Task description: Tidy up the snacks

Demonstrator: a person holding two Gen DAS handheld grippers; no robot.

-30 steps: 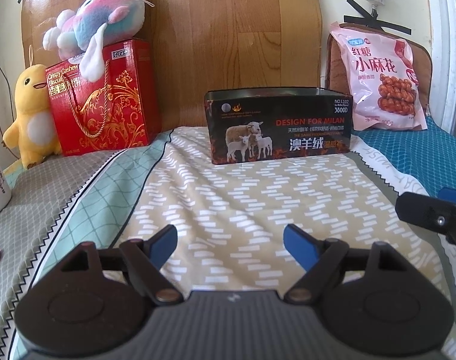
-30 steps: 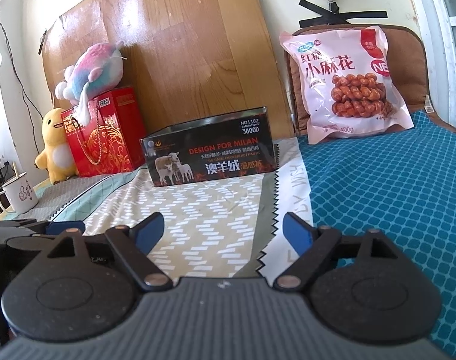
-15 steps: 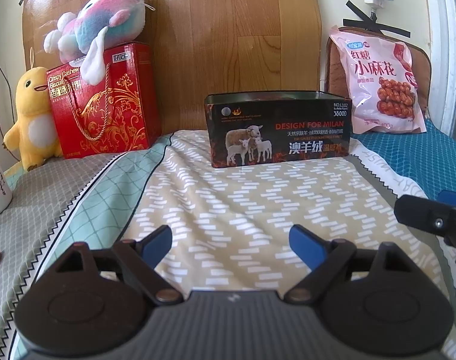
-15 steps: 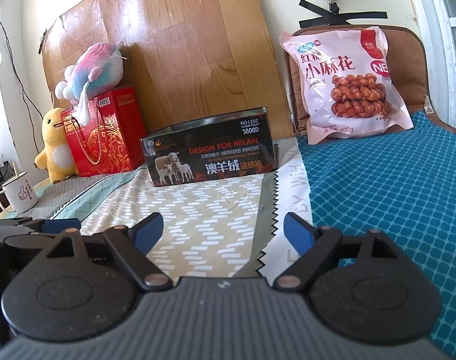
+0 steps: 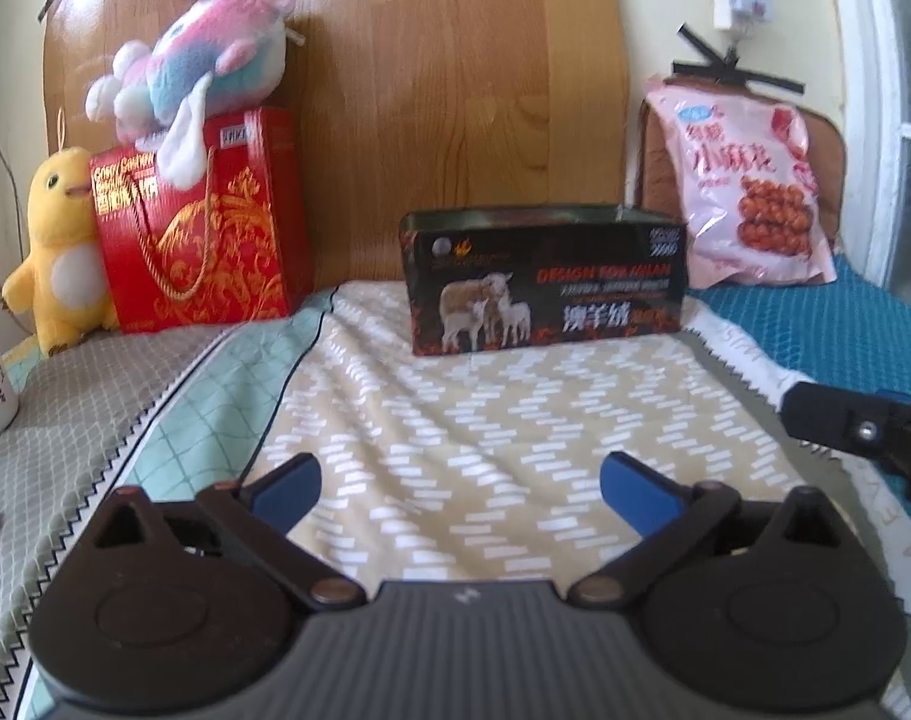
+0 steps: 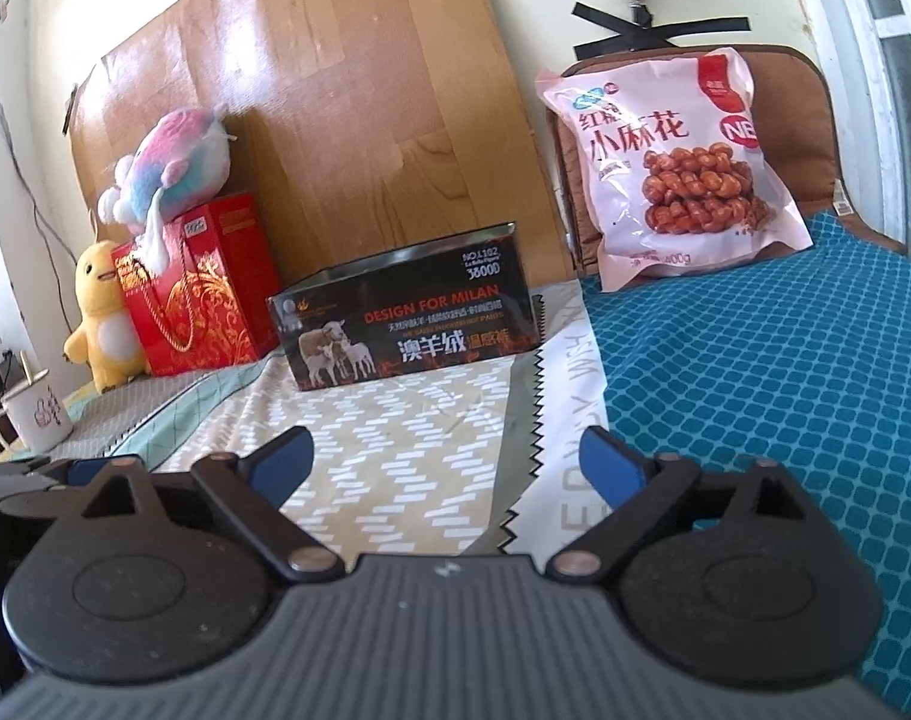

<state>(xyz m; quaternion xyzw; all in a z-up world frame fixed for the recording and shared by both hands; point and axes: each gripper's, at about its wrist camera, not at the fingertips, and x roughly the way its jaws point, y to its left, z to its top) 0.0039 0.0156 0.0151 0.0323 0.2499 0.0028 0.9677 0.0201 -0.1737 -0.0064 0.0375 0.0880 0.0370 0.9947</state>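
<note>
A pink bag of fried dough twists [image 5: 749,192] [image 6: 671,174] leans against a brown cushion at the back right. A red biscuit gift box [image 5: 197,222] [image 6: 203,288] stands at the back left. Between them sits an open black tin box with sheep on it [image 5: 545,282] [image 6: 407,318]. My left gripper [image 5: 458,489] hovers low over the patterned cloth, well short of the tin; its jaws are opening with nothing between them. My right gripper [image 6: 446,459] is beside it, jaws also opening and empty. A tip of the right gripper [image 5: 863,426] shows at the right edge of the left wrist view.
A pastel plush [image 5: 197,66] lies on the red box, a yellow duck toy [image 5: 59,252] stands beside it. A white mug [image 6: 32,414] sits at the far left. A wooden board [image 5: 455,90] backs the bed. Teal patterned cover [image 6: 785,372] lies to the right.
Both grippers' blue pads have spread wider apart. The left wrist view has tilted slightly and blurred; the objects have not moved.
</note>
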